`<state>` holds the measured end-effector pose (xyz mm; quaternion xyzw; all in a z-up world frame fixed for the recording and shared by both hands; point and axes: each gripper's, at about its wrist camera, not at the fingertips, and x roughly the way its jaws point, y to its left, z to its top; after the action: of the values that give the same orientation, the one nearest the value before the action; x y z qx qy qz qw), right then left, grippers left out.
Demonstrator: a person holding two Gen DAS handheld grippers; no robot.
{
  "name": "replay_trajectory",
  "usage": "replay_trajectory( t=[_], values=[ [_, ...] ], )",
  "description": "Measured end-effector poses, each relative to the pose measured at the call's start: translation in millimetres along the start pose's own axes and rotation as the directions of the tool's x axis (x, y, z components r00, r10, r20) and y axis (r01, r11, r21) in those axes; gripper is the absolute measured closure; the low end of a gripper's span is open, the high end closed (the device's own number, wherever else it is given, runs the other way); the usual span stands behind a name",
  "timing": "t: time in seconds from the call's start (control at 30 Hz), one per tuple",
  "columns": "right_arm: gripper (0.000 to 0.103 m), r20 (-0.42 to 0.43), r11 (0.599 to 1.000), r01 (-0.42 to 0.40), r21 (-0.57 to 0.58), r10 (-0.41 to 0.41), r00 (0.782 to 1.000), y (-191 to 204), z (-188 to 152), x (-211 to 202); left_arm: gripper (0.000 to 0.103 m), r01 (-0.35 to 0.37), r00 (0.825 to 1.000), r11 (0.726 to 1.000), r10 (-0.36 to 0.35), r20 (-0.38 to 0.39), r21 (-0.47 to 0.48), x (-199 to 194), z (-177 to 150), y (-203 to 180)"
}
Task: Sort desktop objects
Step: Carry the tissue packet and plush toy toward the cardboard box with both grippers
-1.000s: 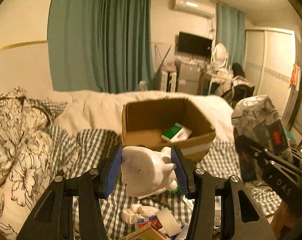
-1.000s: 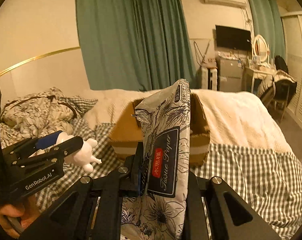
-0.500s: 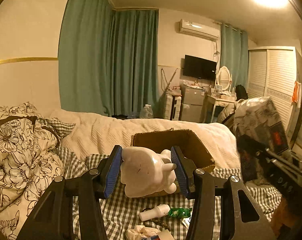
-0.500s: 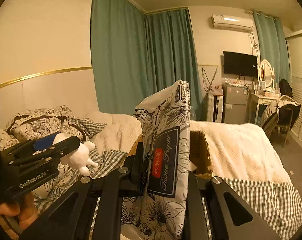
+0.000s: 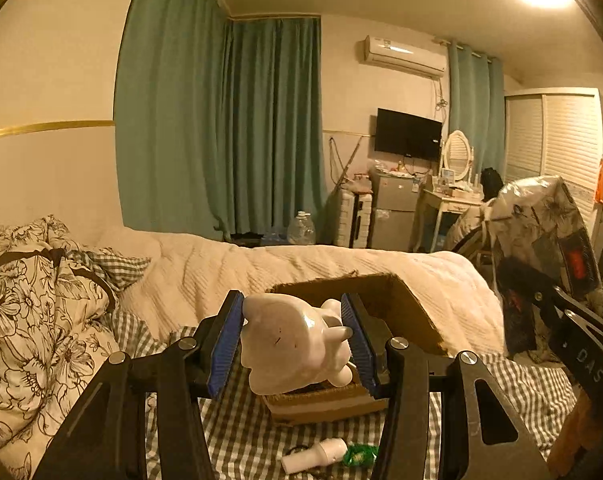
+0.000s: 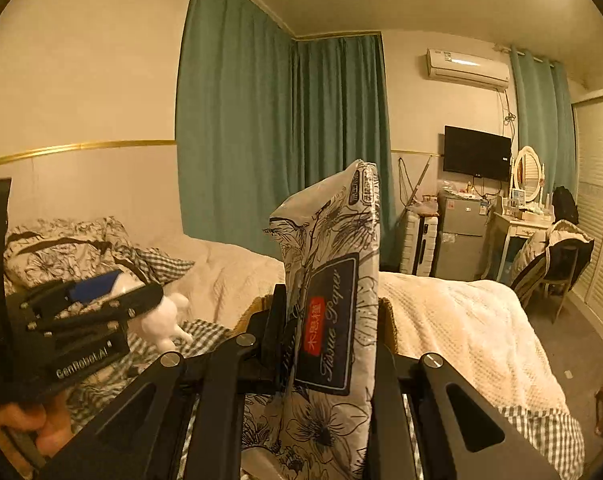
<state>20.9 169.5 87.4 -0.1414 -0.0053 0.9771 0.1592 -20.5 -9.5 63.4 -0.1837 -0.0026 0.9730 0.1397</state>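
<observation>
My left gripper (image 5: 293,344) is shut on a white ceramic figurine (image 5: 293,348), held in the air in front of an open cardboard box (image 5: 397,308) on the bed. The figurine also shows in the right wrist view (image 6: 163,326). My right gripper (image 6: 329,328) is shut on a floral tissue paper pack (image 6: 333,292), held upright in front of the box's rim (image 6: 385,305). The pack also shows at the right of the left wrist view (image 5: 541,236). The inside of the box is hidden.
A small white bottle (image 5: 315,454) and a green wrapper (image 5: 357,454) lie on the checked sheet (image 5: 237,424) in front of the box. Floral pillows (image 5: 33,312) lie at the left. A cream blanket (image 5: 301,264) covers the bed behind the box.
Both grippers have risen and tilted upward with their objects. The box's inside and the clutter on the sheet have dropped out of view.
</observation>
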Motion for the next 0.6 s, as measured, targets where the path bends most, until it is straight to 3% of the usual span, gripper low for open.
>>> replay_trajectory(
  t=[0.37,0.6],
  values=[
    [0.090,-0.025,0.998,0.029,0.064,-0.028,0.999,-41.2,5.3,30.9,0.052,-0.015,1.000,1.000,0.014,0.010,0.017,33.7,13.8,-7.2],
    [0.090,-0.036,0.998,0.038,0.048,-0.037,0.999,-41.8,5.7,59.0,0.052,-0.043,0.999,0.999,0.043,-0.006,0.026,62.3,9.6,-3.0]
  ],
)
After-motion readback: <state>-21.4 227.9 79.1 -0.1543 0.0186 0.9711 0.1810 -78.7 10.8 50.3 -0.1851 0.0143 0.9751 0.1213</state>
